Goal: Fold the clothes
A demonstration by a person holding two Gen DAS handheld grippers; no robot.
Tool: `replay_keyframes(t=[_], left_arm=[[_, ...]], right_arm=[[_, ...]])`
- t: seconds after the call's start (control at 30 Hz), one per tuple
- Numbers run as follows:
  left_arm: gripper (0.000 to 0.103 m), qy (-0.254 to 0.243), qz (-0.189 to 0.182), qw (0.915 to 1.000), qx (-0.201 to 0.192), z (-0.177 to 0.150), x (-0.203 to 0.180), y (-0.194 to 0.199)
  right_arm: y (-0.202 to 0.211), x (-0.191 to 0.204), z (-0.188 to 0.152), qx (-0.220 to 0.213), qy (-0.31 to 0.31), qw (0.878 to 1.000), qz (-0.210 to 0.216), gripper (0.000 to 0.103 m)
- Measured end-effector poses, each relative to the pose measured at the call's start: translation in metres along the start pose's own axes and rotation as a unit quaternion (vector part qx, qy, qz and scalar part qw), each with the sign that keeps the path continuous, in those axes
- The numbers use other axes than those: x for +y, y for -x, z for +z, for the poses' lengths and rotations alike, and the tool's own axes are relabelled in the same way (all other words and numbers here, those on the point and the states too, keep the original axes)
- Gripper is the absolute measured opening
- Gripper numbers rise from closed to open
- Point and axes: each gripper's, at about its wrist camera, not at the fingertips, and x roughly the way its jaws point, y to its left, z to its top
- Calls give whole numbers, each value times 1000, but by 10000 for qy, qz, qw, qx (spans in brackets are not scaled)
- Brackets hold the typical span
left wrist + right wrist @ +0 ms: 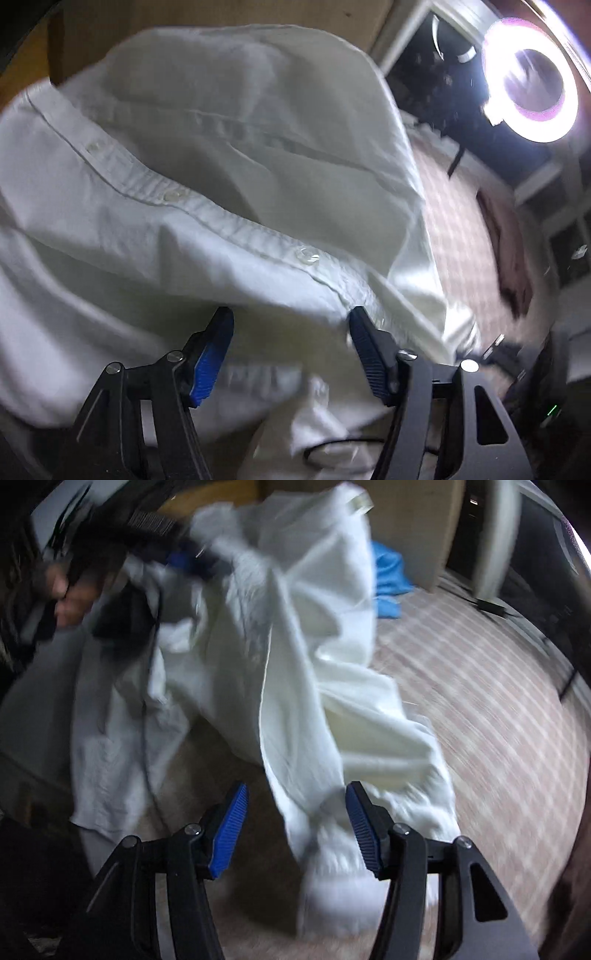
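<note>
A white button-up shirt (192, 177) fills the left wrist view, its button placket running diagonally. My left gripper (291, 317) is open, its blue-padded fingers spread wide with shirt cloth lying between and beyond them. In the right wrist view the same shirt (288, 646) hangs bunched and blurred. My right gripper (295, 794) is open, with a hanging fold of the shirt passing between its fingers. The left gripper (184, 559) also shows at the upper left of the right wrist view, against the shirt's upper part; its state there is blurred.
A checked pinkish cloth surface (480, 701) lies below. A blue garment (391, 579) lies at its far edge. A bright ring light (532, 79) stands at the upper right, with a dark reddish garment (506, 251) nearby. A tan board (221, 14) is behind.
</note>
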Motion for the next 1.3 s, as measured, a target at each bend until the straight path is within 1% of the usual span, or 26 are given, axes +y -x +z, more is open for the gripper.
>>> replay_keyframes(t=[0.03,0.07,0.1,0.17,0.2,0.27,0.33,0.37,0.43,0.47,0.5,0.53,0.57,0.6,0.63,0.67,0.7,0.73,0.77,0.8,0.83,0.87,0.9,1.07,1.17,1.3], left_arm=[[18,144,-252,9995,-75,1,3,-2],[3,264,-520,9983,-75,1,5,-2],[1,253,-531,9981,-196,0,4,6],[1,143,-472,9977,-475,-1,-1,28],[1,37,-334,9972,-669,0,-7,51],[1,-133,-323,9945,-989,7,-17,86],[1,-363,-186,9901,-1342,23,-28,124],[1,-473,-24,9877,-1489,38,-35,131],[1,-600,308,9834,-1682,71,-41,138],[5,-626,455,9813,-1760,94,-38,134],[7,-675,742,9778,-1838,115,-38,125],[14,-665,932,9789,-1694,129,-32,112],[22,-653,1122,9794,-1543,144,-26,99],[21,-588,1371,9815,-1204,150,-21,83],[18,-527,1614,9816,-873,156,-15,68],[20,-653,1715,9781,-983,144,-22,73],[23,-778,1816,9742,-1093,132,-28,77],[30,-902,1920,9698,-1203,120,-34,81],[43,-978,2185,9615,-1348,108,-41,86],[51,-1048,2502,9504,-1524,93,-52,92],[65,-1097,2604,9452,-1633,82,-59,96],[73,-1146,2704,9399,-1742,70,-65,101],[74,-1162,2685,9389,-1811,59,-71,103],[74,-990,2511,9471,-1737,46,-92,96],[74,-961,2434,9505,-1673,42,-106,89],[74,-991,2485,9495,-1640,37,-113,88]], right_arm=[[-6,1,3,88,93,9999,-35,3],[-6,0,5,130,91,9999,-13,3],[1,-3,8,72,27,10000,23,3],[34,-13,18,-372,-122,9991,135,3],[52,-18,24,-612,-194,9978,186,3],[88,-30,38,-1065,-335,9932,329,3],[117,-42,57,-1443,-420,9872,534,3],[127,-48,70,-1622,-415,9844,534,3],[131,-59,100,-1839,-313,9820,310,3],[126,-70,118,-1908,-302,9810,146,3],[114,-84,138,-1905,-391,9809,19,3],[94,-104,160,-1747,-561,9830,-81,7],[72,-124,176,-1467,-751,9862,-141,11],[58,-139,183,-1176,-997,9876,-297,16],[43,-153,189,-883,-1242,9873,-452,16],[31,-167,194,-633,-1459,9856,-571,16],[35,-172,185,-713,-1490,9852,-449,17],[44,-173,172,-958,-1438,9842,-374,24],[52,-174,160,-1193,-1391,9825,-325,30],[60,-177,148,-1366,-1383,9799,-451,41],[67,-178,132,-1531,-1382,9767,-591,48],[70,-180,120,-1584,-1370,9754,-691,50],[70,-181,110,-1561,-1388,9750,-753,51],[50,-183,74,-1108,-1524,9787,-813,51],[32,-184,65,-816,-1477,9814,-918,51],[17,-185,64,-680,-1500,9839,-696,51]])
